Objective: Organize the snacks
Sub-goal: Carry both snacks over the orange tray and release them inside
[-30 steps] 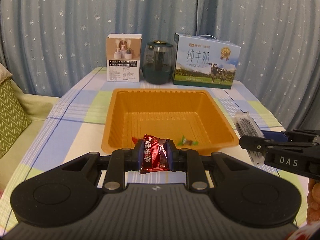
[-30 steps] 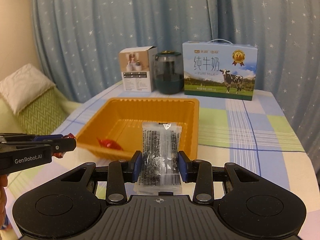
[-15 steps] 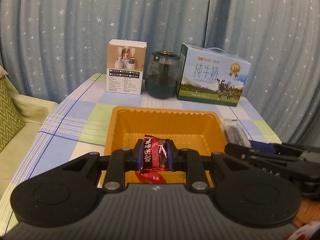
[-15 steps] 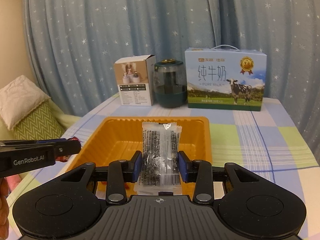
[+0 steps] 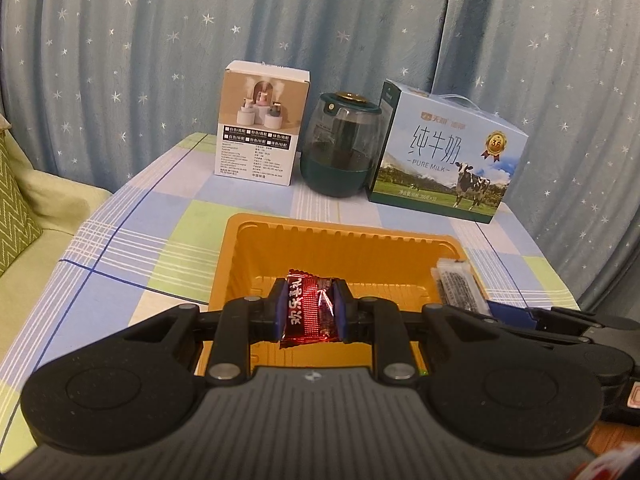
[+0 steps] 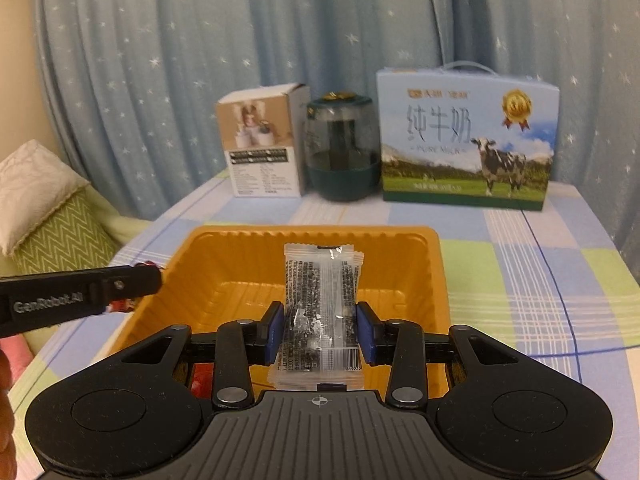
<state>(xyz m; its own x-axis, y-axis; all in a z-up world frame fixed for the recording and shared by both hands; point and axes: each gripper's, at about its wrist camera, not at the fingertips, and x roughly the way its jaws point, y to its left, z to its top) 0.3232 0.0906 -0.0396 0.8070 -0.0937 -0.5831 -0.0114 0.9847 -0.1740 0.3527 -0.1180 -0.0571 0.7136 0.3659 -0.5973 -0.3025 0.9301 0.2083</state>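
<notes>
On the checked tabletop before a starry blue curtain, the left view shows the left hand-held gripper clamping a red candy over the orange tray, nearer than a second ago. In the right view, the right hand-held gripper pinches a clear snack packet above the tray, likewise closer.

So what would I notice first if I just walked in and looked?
Probably the shiny red candy wrapper pinched in the left gripper and the clear packet with black print clamped in the right gripper, both over the big orange plastic tray. Behind the tray stands a blue milk carton with a cow.
</notes>
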